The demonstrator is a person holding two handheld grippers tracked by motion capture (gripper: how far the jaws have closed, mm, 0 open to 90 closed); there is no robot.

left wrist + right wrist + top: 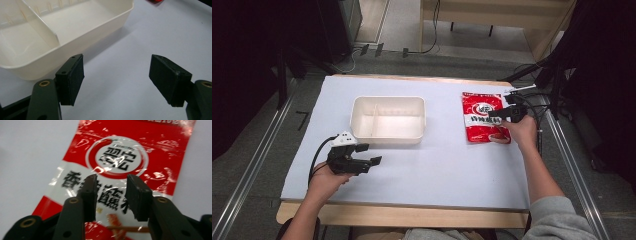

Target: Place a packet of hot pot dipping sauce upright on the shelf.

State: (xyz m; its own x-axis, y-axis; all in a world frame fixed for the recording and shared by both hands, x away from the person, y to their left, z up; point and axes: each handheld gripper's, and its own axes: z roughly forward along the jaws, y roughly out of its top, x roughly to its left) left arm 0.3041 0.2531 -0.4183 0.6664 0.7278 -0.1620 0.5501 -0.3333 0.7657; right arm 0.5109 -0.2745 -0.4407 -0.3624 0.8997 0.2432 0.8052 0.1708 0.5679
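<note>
The right gripper [110, 195] hangs over the red seasoning packet [130, 157], jaws narrowly apart with the printed band between them, likely lining up a pinch. The left gripper [116, 80] waits with jaws wide apart and nothing between them, the divided white tray [45, 60] just beyond its left jaw.

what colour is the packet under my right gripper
Red and white with black lettering, clearest in the right gripper view.

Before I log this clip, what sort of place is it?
Probably a lab data-collection station: a white-covered table with metal floor rails on both sides, loose cables on the floor behind, and hand-held grippers, left, right.
</note>
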